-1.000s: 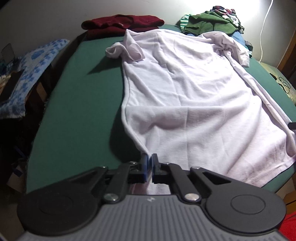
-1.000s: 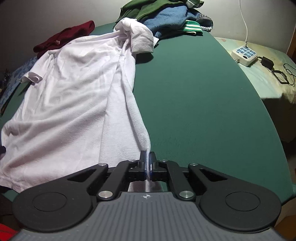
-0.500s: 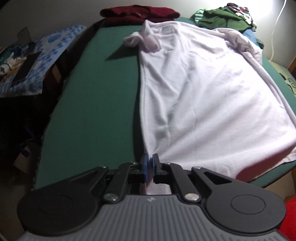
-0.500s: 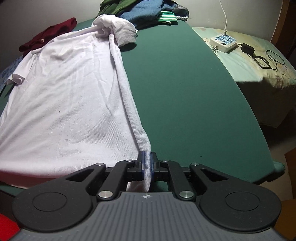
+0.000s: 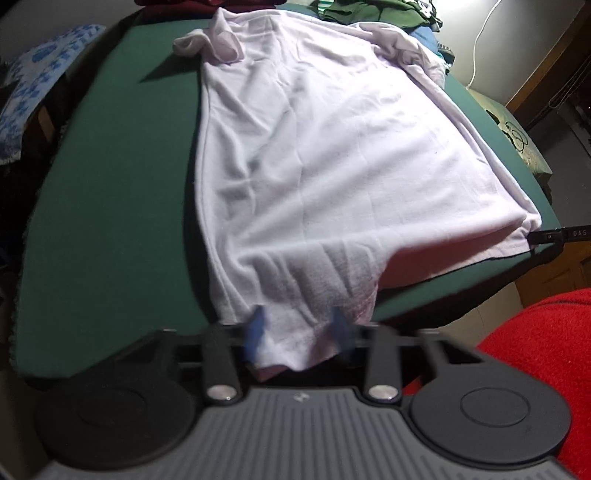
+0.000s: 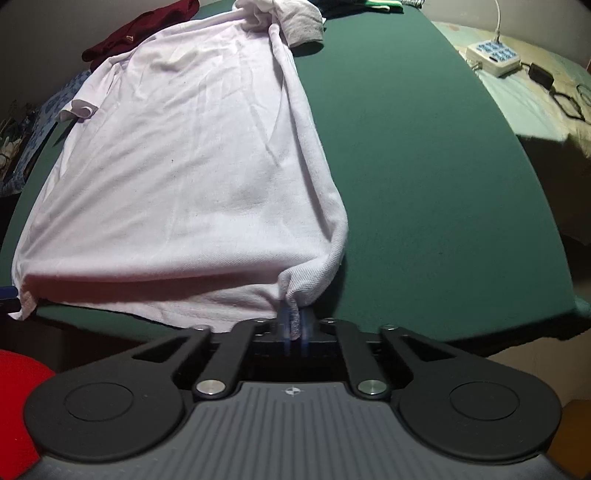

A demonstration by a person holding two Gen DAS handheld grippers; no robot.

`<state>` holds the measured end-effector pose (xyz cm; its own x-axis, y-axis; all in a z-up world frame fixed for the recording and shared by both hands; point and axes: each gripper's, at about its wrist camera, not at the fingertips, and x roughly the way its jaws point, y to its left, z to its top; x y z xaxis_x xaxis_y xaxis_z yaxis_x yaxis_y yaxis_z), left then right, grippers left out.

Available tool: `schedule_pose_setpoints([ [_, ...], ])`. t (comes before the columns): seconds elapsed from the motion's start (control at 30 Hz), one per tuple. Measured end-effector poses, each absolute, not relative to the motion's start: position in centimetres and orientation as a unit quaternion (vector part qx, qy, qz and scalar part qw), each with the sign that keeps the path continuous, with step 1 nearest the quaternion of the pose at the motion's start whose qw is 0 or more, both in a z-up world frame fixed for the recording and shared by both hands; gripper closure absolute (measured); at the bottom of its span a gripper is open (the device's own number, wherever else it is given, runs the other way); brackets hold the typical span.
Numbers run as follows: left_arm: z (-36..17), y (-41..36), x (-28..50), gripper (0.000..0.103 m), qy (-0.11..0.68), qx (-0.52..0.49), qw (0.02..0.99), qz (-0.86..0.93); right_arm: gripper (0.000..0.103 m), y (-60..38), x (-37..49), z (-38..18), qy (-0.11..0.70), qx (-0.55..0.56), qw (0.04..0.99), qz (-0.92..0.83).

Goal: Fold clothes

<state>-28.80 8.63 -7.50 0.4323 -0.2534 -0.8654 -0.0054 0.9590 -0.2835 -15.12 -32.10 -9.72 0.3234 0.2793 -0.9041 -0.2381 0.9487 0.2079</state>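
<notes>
I see the white shirt (image 5: 332, 155) spread flat on the green bench (image 5: 110, 192), its hem hanging over the near edge. My left tool (image 5: 299, 332) is spread, blurred, with hem cloth between the pads. My right tool (image 6: 294, 326) pinches the other hem corner. A maroon garment (image 6: 140, 31) and a clothes pile (image 5: 373, 11) sit beyond, partly cut off.

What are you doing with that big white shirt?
A person is folding clothes with a gripper in each hand. The white shirt lies spread on the green table. The left gripper has opened around one bottom corner; the right gripper pinches the other corner.
</notes>
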Motion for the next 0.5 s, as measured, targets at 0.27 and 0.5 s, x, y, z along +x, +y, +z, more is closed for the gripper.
schedule_pose_setpoints([
  [0.27,-4.3,11.2,-30.1,0.103,0.521,-0.089,0.845,-0.084,0.098,-34.4,-15.1,-7.2,0.595,0.036,0.772,0.22],
  [0.5,-4.7,10.8,-29.2,0.095,0.528,-0.038,0.845,-0.08,0.093,-32.7,-14.9,-8.7,0.616,-0.091,0.764,0.167],
])
